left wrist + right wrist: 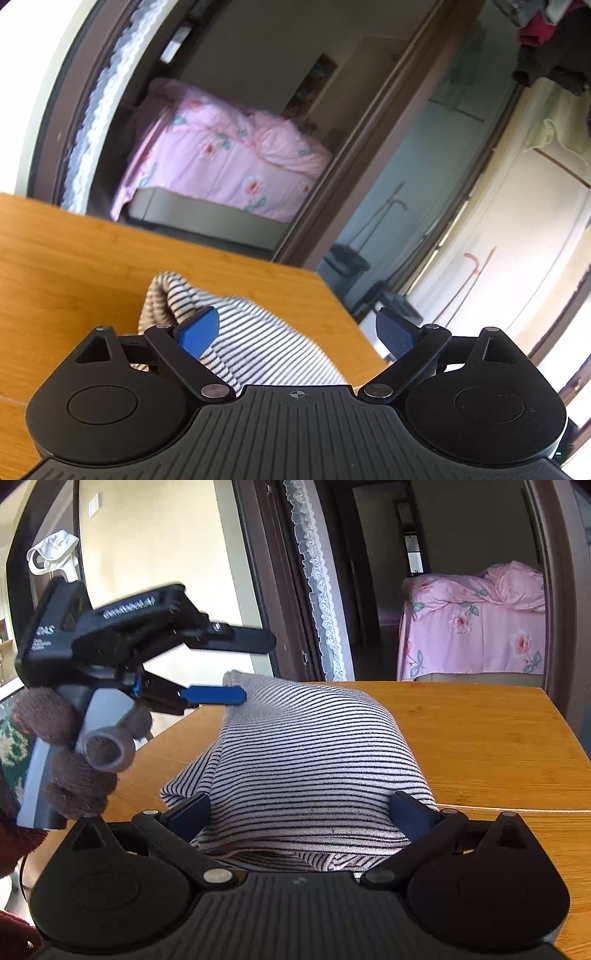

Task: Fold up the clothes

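Behind the wooden table (480,731) a doorway shows a bed with a pink floral quilt (472,624). Both pairs of jaws stand spread wide and clench nothing. The right gripper (301,814) has the striped garment (310,749) bunched between its blue pads, so it is near a grasp. The left gripper (297,332) hovers at 10 o'clock from the heap, one pad just beside the cloth's far edge. The garment lies close to the table's corner; I judge a one-sided pull could drag it off.
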Available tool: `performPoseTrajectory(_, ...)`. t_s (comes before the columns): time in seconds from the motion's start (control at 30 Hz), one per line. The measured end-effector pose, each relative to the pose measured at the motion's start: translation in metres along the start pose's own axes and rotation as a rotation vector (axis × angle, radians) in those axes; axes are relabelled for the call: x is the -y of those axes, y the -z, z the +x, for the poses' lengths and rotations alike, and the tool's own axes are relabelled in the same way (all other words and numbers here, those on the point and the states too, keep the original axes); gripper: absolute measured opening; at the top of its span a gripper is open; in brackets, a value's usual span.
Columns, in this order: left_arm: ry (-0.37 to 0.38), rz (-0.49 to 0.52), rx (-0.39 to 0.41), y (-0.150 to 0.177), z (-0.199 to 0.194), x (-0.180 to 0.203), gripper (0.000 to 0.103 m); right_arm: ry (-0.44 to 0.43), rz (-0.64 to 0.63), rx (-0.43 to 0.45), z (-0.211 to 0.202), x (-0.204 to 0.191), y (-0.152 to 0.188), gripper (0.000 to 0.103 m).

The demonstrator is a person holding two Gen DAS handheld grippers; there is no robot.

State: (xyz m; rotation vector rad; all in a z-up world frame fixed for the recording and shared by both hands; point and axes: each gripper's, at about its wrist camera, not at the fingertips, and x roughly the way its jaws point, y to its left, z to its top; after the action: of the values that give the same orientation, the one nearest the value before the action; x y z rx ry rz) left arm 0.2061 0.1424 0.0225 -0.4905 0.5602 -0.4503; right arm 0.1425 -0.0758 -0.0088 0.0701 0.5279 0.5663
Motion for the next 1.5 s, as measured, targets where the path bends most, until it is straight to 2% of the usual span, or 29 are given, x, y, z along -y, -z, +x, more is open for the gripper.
performPoseTrajectory(0.1, 0.010, -0.054, -0.016, 0.009, 0.010, -0.021, 0.092, -0.013, 0.020, 0.004, -0.001, 0.003, 0.000, 0.103)
performPoseTrajectory(0.23, 0.014, -0.041, -0.031, 0.008, 0.009, -0.026, 0.091, 0.006, -0.025, 0.009, -0.006, -0.003, -0.001, 0.103)
performPoseTrajectory(0.33, 0.014, -0.023, -0.039, 0.009, 0.008, -0.028, 0.092, 0.029, -0.125, 0.075, -0.025, -0.010, -0.010, 0.103)
performPoseTrajectory(0.43, 0.026, -0.021, -0.032, 0.012, 0.007, -0.031, 0.092, 0.117, -0.133, 0.138, -0.037, 0.000, -0.029, 0.103)
performPoseTrajectory(0.57, 0.033, -0.047, -0.017, 0.013, 0.008, -0.033, 0.092, 0.201, -0.037, -0.009, -0.011, 0.027, -0.028, 0.103)
performPoseTrajectory(0.7, 0.050, -0.024, -0.029, 0.012, 0.006, -0.035, 0.091, 0.177, 0.064, -0.060, -0.001, 0.039, -0.015, 0.103)
performPoseTrajectory(0.8, 0.045, -0.035, -0.026, 0.008, 0.004, -0.036, 0.088, 0.185, 0.050, -0.064, 0.001, 0.036, -0.012, 0.103)
performPoseTrajectory(0.87, 0.026, -0.049, -0.004, 0.005, -0.003, -0.035, 0.088, 0.196, 0.016, -0.058, 0.000, 0.031, -0.010, 0.103)
performPoseTrajectory(1.0, -0.105, 0.035, 0.064, 0.003, -0.021, -0.016, 0.096, 0.197, 0.022, -0.059, 0.000, 0.033, -0.009, 0.103)
performPoseTrajectory(1.13, -0.167, 0.062, 0.067, 0.001, -0.024, -0.010, 0.096, 0.195, 0.029, -0.060, 0.000, 0.034, -0.010, 0.103)
performPoseTrajectory(1.17, -0.181, 0.067, 0.067, 0.000, -0.024, -0.009, 0.095, 0.198, 0.026, -0.059, -0.001, 0.034, -0.010, 0.103)
performPoseTrajectory(1.2, -0.212, 0.069, 0.058, 0.000, -0.021, -0.010, 0.088, 0.200, 0.023, -0.057, -0.001, 0.033, -0.009, 0.103)
performPoseTrajectory(1.23, -0.244, 0.076, 0.039, 0.000, -0.016, -0.013, 0.076, 0.204, 0.019, -0.055, -0.001, 0.032, -0.009, 0.103)
performPoseTrajectory(1.27, -0.276, 0.085, 0.018, 0.000, -0.010, -0.016, 0.069, 0.207, 0.015, -0.053, -0.002, 0.031, -0.010, 0.103)
performPoseTrajectory(1.33, -0.318, 0.097, -0.015, 0.002, -0.001, -0.023, 0.069, 0.209, 0.002, -0.037, -0.005, 0.030, -0.013, 0.103)
performPoseTrajectory(1.5, -0.319, 0.115, -0.013, 0.007, -0.001, -0.031, 0.072, 0.201, -0.047, 0.033, -0.017, 0.028, -0.027, 0.103)
